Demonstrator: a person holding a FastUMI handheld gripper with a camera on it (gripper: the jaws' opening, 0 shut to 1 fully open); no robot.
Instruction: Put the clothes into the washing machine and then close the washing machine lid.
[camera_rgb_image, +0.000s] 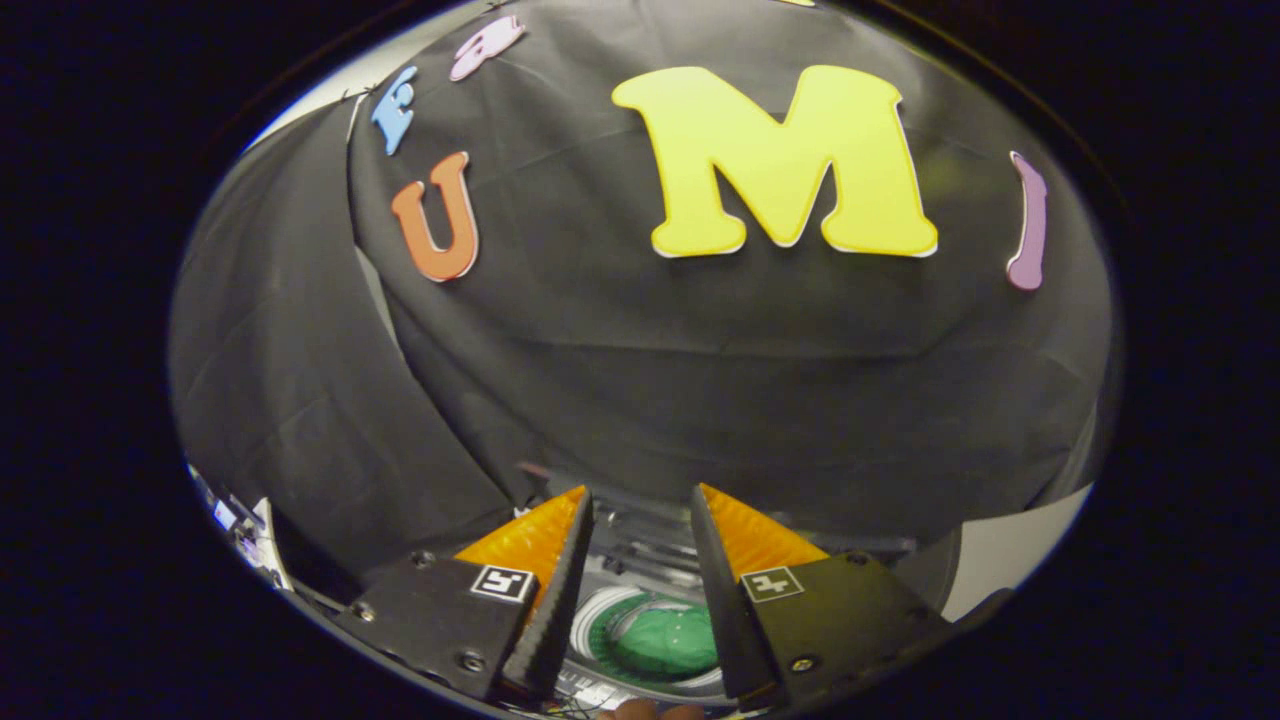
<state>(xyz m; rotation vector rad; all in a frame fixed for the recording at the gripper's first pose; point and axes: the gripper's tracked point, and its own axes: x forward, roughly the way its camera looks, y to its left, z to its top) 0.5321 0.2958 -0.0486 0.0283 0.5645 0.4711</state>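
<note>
Hand-held gripper (640, 495) open and empty, one washing machine (640, 590) below, one green garment (665, 640) inside.

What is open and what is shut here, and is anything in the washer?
gripper: open, fingers apart, holding nothing, above the washer.
washing machine: round top opening uncovered, lid not closed.
green cloth: lying inside the drum, seen between the fingers.

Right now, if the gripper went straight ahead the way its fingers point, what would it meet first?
Probably the black cloth wall. The open gripper holds nothing and points above the washing machine, whose green drum lies lower, between the fingers. Depth is unclear.
</note>
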